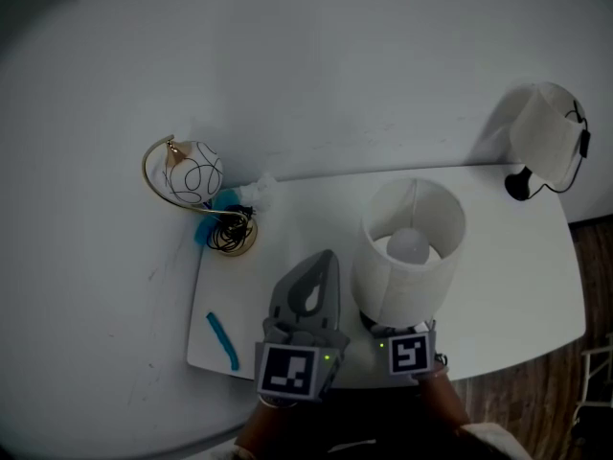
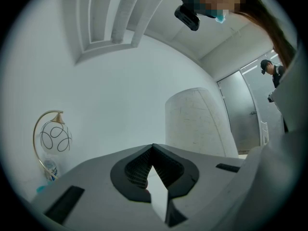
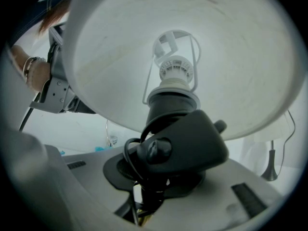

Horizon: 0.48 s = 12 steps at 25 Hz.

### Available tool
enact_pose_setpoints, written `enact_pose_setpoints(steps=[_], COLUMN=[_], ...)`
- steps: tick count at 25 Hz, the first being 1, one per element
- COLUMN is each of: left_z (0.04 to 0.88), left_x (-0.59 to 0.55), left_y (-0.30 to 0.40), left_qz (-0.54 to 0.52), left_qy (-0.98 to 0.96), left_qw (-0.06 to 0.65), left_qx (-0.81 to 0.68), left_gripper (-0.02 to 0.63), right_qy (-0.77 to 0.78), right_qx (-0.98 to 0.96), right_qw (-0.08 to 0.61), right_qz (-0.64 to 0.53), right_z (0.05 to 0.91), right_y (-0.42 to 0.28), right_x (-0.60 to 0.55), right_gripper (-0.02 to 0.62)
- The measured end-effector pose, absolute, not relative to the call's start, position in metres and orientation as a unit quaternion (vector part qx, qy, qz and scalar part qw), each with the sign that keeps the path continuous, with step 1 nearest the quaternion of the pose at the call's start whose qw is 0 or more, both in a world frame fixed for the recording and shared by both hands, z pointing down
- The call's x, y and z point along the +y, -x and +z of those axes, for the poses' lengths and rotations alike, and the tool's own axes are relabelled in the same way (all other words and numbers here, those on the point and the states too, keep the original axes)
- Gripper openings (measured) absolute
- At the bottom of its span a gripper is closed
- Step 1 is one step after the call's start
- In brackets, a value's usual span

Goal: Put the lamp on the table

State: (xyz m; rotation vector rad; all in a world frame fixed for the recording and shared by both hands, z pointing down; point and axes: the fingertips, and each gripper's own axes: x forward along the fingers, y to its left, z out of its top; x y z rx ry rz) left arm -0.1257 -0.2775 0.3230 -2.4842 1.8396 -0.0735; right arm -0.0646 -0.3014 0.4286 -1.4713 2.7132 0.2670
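Observation:
The lamp (image 1: 412, 247) has a white drum shade, a bulb inside and a black jointed neck (image 3: 185, 146). It stands upright over the front of the white table (image 1: 517, 286); its foot is hidden, so I cannot tell whether it touches the table. My right gripper (image 1: 385, 326) is below the shade, shut on the lamp's black neck (image 3: 154, 177). My left gripper (image 1: 324, 259) is just left of the lamp. Its jaws meet at the tips with nothing between them (image 2: 153, 148). The shade (image 2: 197, 121) rises to the right in the left gripper view.
A gold-hooped globe lamp (image 1: 192, 175) with a coiled black cord stands at the table's back left corner. A blue strip (image 1: 222, 338) lies near the front left edge. A second white-shaded lamp (image 1: 546, 137) stands at the back right corner. Wood floor (image 1: 575, 391) shows beyond the right edge.

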Motion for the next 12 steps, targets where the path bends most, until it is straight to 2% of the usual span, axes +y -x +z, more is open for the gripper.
enact_pose_setpoints(steps=[12], left_z=[0.3237], left_x=[-0.2791], left_y=[0.1240], left_qz=[-0.025], left_qy=[0.805], left_qw=[0.023], left_qx=[0.593], left_gripper=[-0.001], right_qy=[0.472], right_qx=[0.878], right_qw=[0.018], right_qz=[0.080], right_z=[0.4356], right_y=[0.0661], right_x=[-0.3016], right_gripper=[0.106])
